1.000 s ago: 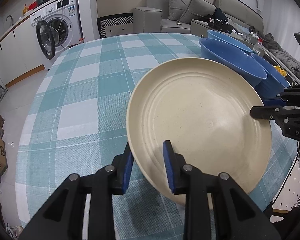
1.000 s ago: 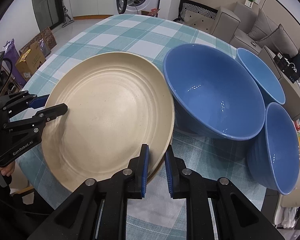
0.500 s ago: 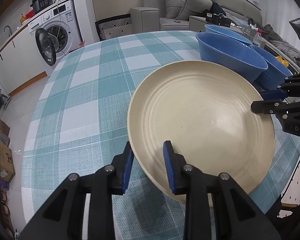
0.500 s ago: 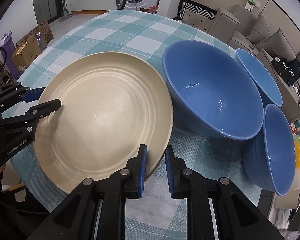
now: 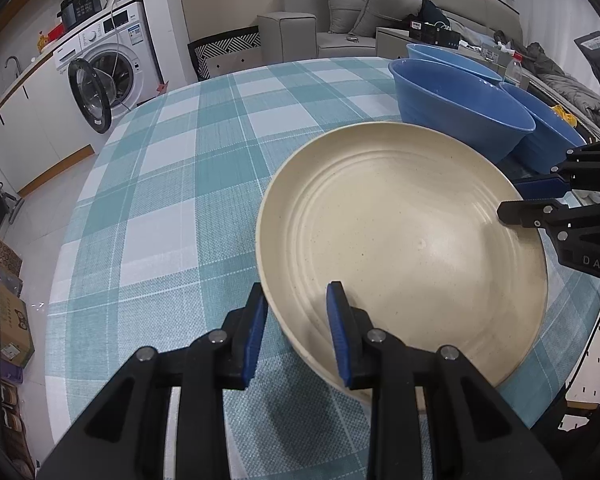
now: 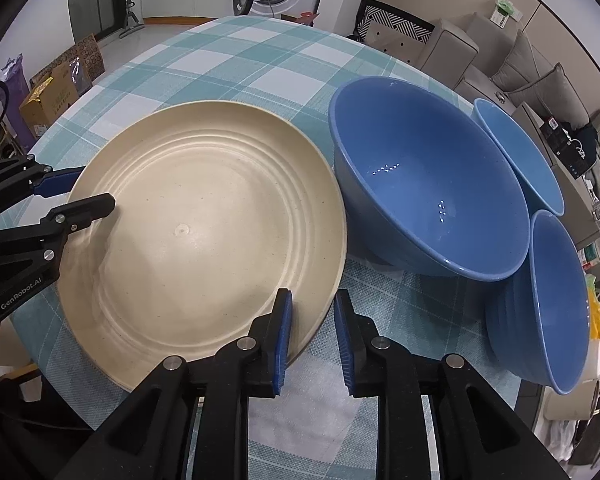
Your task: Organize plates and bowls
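Brings the wide cream ridged plate [image 5: 400,240] lower toward the teal-checked desk [image 5: 172,200] than a second ago, with the blue bowls now seen more from the side in the left wrist view. Holds it level, or close to level, by two opposite edges. Grasps the near rim in the left gripper [image 5: 296,292], one pad outside and one on the inner slope. Straddles the far rim with the right gripper [image 6: 310,296], a sliver of gap showing by the outer pad; cannot tell whether pinching or already loosened. Keeps the plate just beside the large deep blue bowl [image 6: 428,184], rims nearly touching, two smaller blue bowls [image 6: 516,152] crowded behind. Cannot tell whether the base has met the cloth.

Risks from here, as a judgement: dropping one side if either gripper lets go early; knocking the large bowl into its neighbours by sliding the plate rightward; catching a pad under the rim on withdrawal and dragging the plate or cloth.
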Demonstrator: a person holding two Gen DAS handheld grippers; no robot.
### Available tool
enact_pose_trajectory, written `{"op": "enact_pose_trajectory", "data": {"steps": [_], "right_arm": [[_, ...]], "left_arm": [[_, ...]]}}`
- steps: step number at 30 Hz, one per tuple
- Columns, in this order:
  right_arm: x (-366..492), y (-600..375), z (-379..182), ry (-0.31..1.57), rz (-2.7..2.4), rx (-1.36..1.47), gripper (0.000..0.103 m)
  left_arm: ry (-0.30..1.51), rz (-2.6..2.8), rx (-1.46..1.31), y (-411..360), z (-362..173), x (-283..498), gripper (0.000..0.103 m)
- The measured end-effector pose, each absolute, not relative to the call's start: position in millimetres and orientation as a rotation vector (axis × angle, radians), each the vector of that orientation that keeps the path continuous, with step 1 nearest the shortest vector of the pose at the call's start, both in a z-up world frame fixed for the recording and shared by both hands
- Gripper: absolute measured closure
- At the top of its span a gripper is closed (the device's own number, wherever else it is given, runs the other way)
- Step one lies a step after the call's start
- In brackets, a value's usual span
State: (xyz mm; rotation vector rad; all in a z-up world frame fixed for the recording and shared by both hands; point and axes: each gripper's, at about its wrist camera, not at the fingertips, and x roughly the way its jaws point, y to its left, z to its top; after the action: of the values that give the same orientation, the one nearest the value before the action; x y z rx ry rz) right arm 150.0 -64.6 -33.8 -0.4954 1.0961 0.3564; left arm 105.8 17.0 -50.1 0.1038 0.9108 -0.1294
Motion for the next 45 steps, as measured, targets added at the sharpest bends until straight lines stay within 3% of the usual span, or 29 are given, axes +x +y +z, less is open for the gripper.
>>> {"op": "enact_pose_trajectory", "data": {"steps": [9,11,14,16,24,36,40,45], "right_arm": [[151,-66,-34,1.098,0.364,-0.485,0.081],[151,-67,-34,1.094,0.366,-0.472,0.081],[151,-67,-34,1.094,0.375,-0.464,0.078],[150,-67,-35,1.093,0.384,-0.463,0.07],[144,-57,-40,1.076,0.377,-0.513,0.063],[147,-57,-36,1.063,0.417,-0.468,0.061],[147,-66,-22,1.038,0.431,-0.416,0.048],[138,-71,-3,0.986,0.499,-0.347,0.021]], "left_arm": [[0.911,-0.125,0.125,15,-50,105,0.07],[0.909,-0.103,0.135,16,-50,106,0.059],[0.913,-0.095,0.13,20,-50,107,0.054],[0.916,-0.091,0.118,23,-50,108,0.05],[0.917,-0.075,0.089,32,-50,110,0.05],[0.899,-0.064,0.052,41,-45,111,0.05],[0.877,-0.07,0.028,45,-37,108,0.05],[0.836,-0.09,0.024,42,-23,100,0.045]]}}
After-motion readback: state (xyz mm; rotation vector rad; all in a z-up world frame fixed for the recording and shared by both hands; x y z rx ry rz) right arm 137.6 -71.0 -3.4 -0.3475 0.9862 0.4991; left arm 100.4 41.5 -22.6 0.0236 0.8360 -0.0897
